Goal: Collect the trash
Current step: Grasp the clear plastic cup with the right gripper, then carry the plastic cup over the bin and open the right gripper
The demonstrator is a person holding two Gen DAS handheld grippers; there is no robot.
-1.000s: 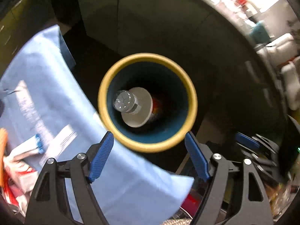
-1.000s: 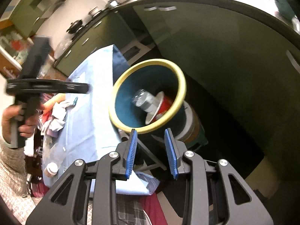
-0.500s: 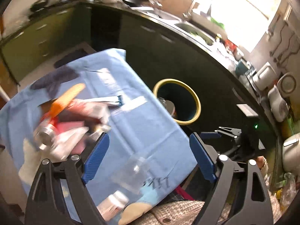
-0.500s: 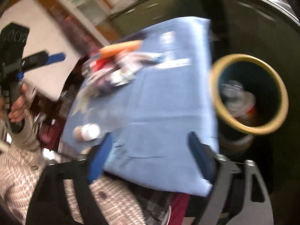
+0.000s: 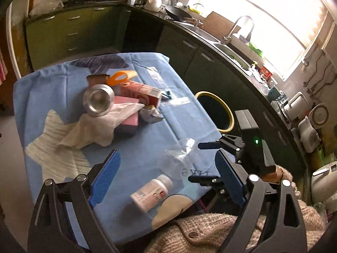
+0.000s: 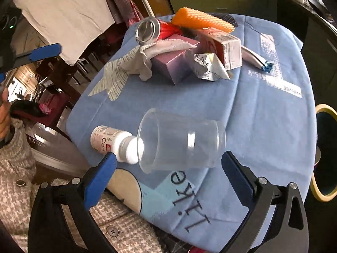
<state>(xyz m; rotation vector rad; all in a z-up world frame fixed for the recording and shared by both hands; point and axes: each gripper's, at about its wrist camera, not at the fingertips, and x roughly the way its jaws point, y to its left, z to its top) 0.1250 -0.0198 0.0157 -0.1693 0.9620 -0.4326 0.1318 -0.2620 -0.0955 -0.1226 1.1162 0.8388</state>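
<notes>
On the blue tablecloth (image 5: 145, 145) lies a pile of trash: a metal can (image 5: 98, 100), a white tissue (image 5: 101, 124), a pink box (image 6: 174, 63), a red carton (image 6: 223, 46) and an orange sponge (image 6: 202, 20). Nearer me, a clear plastic cup (image 6: 181, 141) lies on its side with a white pill bottle (image 6: 111, 141) at its mouth. My right gripper (image 6: 168, 168) hovers just short of the cup, jaws opening wide, nothing between them. My left gripper (image 5: 168, 175) is above the near table edge, jaws opening and empty. The yellow-rimmed bin (image 5: 217, 111) stands beyond the table's right side.
A tube with a blue cap (image 6: 257, 60) lies right of the pile. Dark green kitchen cabinets (image 5: 69, 29) and a counter with a sink (image 5: 227, 50) ring the room. A person's knitted sleeve (image 5: 210, 229) is at the near edge.
Both views swung away from the bin's inside to the table with trash. The right jaws went from nearly closed to wide apart; the left jaws spread a little more.
</notes>
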